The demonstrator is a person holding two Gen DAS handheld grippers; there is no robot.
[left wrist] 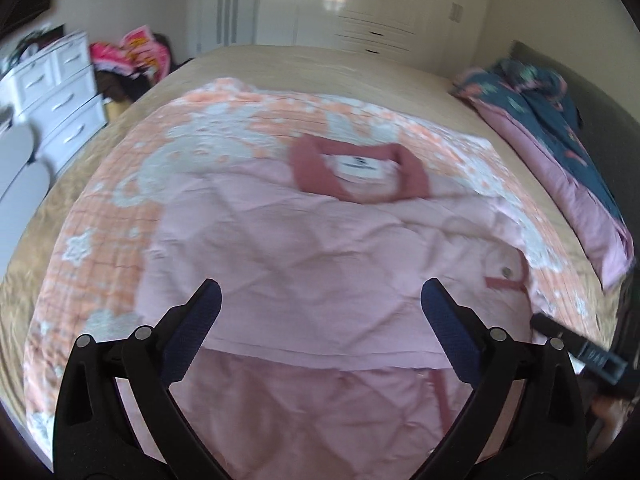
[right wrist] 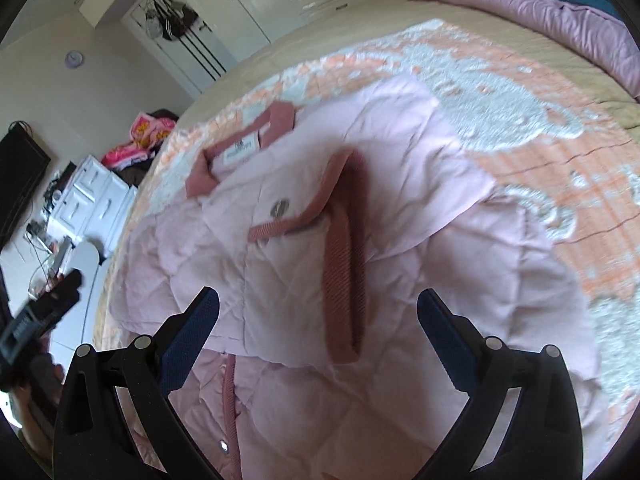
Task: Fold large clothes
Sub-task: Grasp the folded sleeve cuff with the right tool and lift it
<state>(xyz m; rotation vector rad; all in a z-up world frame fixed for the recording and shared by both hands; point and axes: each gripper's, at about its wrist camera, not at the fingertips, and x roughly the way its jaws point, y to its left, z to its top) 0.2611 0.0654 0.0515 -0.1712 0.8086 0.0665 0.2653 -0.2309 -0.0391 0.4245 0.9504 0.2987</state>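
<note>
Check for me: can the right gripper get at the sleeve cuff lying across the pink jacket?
Probably yes. The right gripper is open, and the ribbed cuff lies exposed on top of the pink jacket, with nothing covering it.

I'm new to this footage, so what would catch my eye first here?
A pale pink quilted jacket lies partly folded on an orange-and-white blanket spread across the bed. Its darker pink collar faces the wardrobes. Both grippers, left and right, hover open above it.
</note>
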